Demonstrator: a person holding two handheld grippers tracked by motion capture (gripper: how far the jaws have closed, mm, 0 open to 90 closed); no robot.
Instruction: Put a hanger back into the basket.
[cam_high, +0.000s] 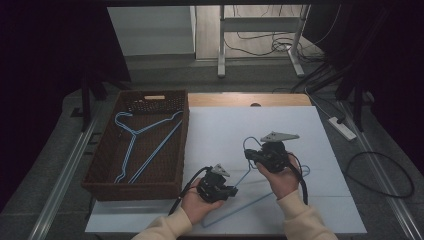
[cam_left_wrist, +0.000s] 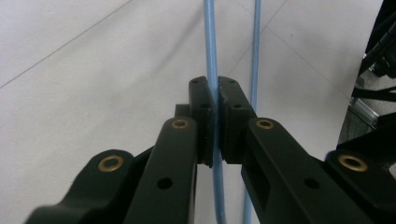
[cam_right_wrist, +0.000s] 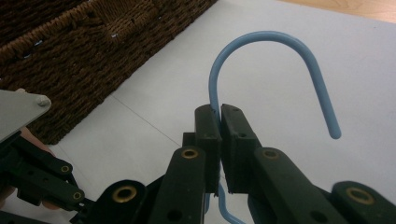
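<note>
A light blue wire hanger (cam_high: 240, 209) lies across the white table top (cam_high: 220, 130), in front of the person. My left gripper (cam_high: 234, 190) is shut on one of its thin wire arms; in the left gripper view the wire (cam_left_wrist: 211, 42) runs straight up between the closed pads of that gripper (cam_left_wrist: 215, 93). My right gripper (cam_high: 249, 154) is shut on the neck just below the hook. In the right gripper view the hook (cam_right_wrist: 280, 37) curves up and over to the right above the pinched pads of the right gripper (cam_right_wrist: 220, 116).
A dark brown wicker basket (cam_high: 100, 155) stands on the left of the table and holds two more blue hangers (cam_high: 145, 132). Its woven wall (cam_right_wrist: 70, 56) is close to my right gripper's left. Table legs and cables lie on the floor beyond.
</note>
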